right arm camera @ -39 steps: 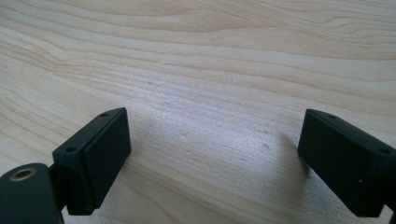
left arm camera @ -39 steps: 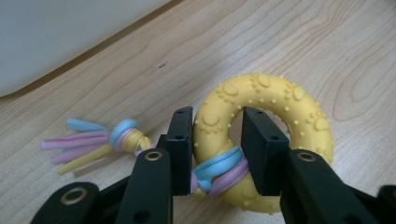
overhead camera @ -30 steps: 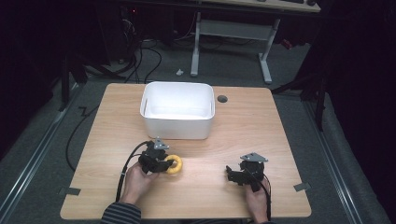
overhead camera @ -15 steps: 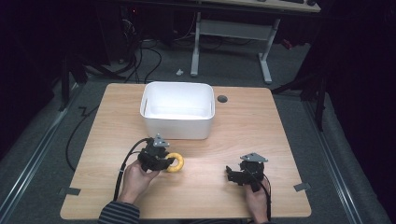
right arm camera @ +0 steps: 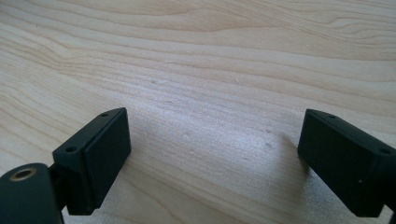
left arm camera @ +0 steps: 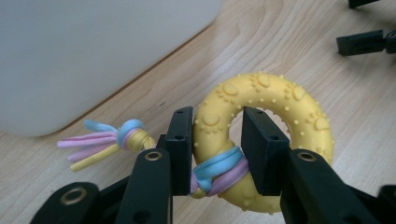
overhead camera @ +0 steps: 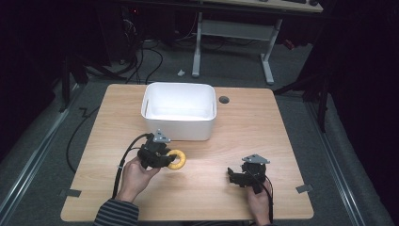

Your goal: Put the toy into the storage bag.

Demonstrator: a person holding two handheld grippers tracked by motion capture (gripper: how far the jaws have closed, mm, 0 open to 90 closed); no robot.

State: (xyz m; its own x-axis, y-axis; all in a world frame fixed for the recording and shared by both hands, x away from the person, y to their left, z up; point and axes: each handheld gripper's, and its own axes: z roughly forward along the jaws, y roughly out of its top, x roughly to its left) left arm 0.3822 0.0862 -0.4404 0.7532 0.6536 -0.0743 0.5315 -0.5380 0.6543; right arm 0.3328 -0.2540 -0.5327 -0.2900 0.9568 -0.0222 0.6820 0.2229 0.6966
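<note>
Presently the yellow ring toy (left arm camera: pixel 266 135) is clamped across its band by the left tool (left arm camera: pixel 217 149), just in front of the white bin (overhead camera: pixel 179 113) (bin directly beyond the jaws). Right tool (right arm camera: pixel 212 158) is spread wide, gripping nothing, farther from the bin.

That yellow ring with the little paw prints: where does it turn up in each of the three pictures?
High view: the yellow ring lies on the table, left of centre, in front of the white bin, at the left gripper.
Left gripper view: it sits at centre, clamped between the two black jaws.
Right gripper view: bare wood between open jaws, no ring.
Shared landmark: the white bin, upper left in the left gripper view.
</note>
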